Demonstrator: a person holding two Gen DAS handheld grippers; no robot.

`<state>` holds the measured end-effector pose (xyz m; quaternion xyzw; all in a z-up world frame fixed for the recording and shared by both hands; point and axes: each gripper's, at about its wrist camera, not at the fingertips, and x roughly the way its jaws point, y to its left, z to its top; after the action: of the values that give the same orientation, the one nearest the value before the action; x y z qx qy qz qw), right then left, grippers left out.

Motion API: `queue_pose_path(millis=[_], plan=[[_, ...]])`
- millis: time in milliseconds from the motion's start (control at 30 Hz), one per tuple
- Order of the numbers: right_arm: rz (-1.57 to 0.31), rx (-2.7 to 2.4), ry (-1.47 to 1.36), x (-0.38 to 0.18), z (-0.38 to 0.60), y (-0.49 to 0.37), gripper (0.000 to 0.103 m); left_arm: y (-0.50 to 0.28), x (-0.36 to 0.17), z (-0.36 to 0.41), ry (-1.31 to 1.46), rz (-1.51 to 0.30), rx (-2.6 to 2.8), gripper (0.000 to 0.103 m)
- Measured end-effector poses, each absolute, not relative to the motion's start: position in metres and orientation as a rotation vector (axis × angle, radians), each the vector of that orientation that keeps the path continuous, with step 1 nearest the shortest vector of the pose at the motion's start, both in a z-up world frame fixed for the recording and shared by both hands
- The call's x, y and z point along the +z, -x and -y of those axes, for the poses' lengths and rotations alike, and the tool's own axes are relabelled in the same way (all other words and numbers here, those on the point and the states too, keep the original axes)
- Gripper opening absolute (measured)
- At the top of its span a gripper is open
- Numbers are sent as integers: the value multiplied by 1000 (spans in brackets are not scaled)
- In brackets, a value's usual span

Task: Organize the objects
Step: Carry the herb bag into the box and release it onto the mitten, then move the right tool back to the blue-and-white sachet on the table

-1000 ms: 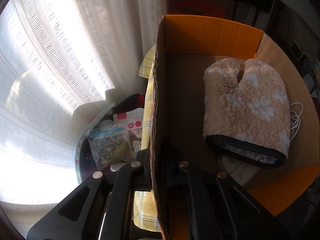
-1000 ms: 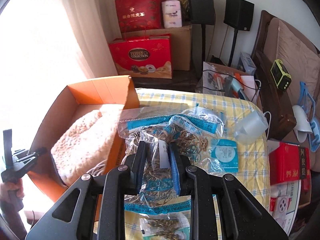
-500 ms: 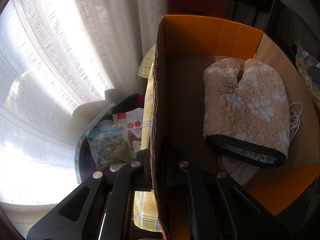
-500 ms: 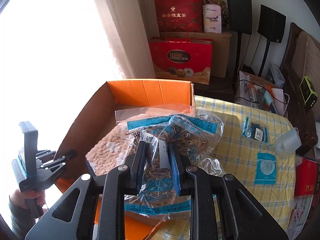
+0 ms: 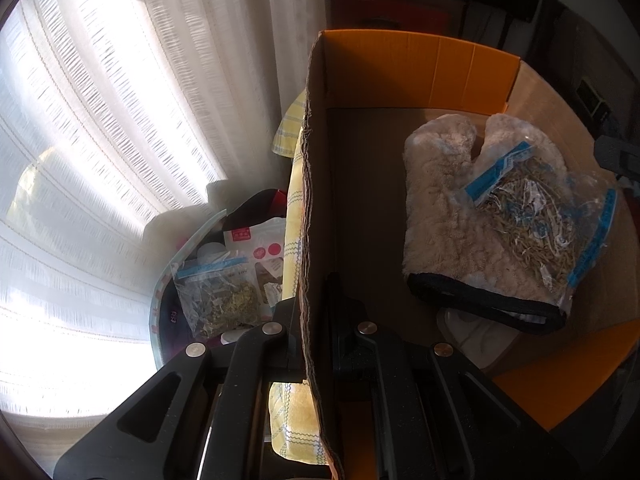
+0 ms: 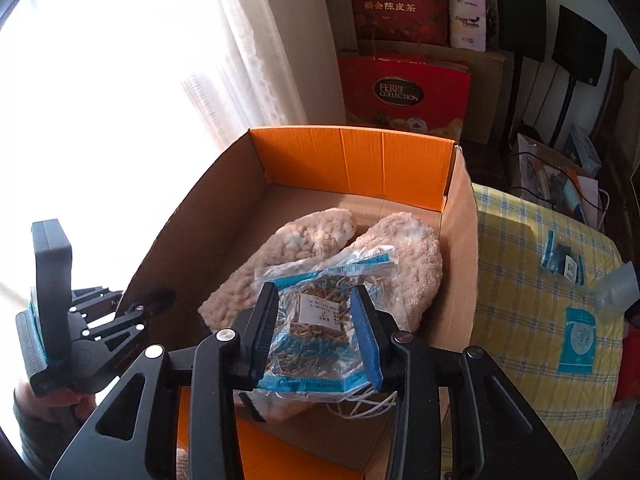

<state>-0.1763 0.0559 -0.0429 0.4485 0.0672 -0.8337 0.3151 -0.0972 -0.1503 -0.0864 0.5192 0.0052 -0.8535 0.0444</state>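
Observation:
A cardboard box (image 6: 352, 164) with orange flaps stands on the yellow checked table. A beige fluffy mitten (image 6: 320, 236) lies inside it. A clear zip bag of dried herbs (image 6: 320, 320) with blue strips rests on the mitten; it also shows in the left wrist view (image 5: 536, 220). My right gripper (image 6: 316, 316) is open, its fingers on either side of the bag. My left gripper (image 5: 310, 312) is shut on the box's left wall (image 5: 316, 200); it shows in the right wrist view (image 6: 132, 308) at the box's left side.
Small blue-labelled packets (image 6: 576, 340) and a clear cup (image 6: 618, 288) lie on the yellow cloth (image 6: 532, 280) to the right. Red gift boxes (image 6: 404, 92) and speakers stand behind. Below the table's left, a bag of herbs (image 5: 216, 296) lies by the curtain.
My right gripper carried the herb bag left over the box and down onto the mitten, then opened its fingers. My left gripper has stayed clamped on the box wall.

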Motion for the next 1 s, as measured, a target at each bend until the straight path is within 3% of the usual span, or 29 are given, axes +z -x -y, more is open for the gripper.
queue_pose_path(millis=[267,1000], plan=[[-179,-2319,-1181,-30,-97,182,40,100,-88,149,-1584,-23,-2607,7],[-100,-2344,-1325,-59,-163,187,35,101,-86,153,-1583,-26,-2594,7]])
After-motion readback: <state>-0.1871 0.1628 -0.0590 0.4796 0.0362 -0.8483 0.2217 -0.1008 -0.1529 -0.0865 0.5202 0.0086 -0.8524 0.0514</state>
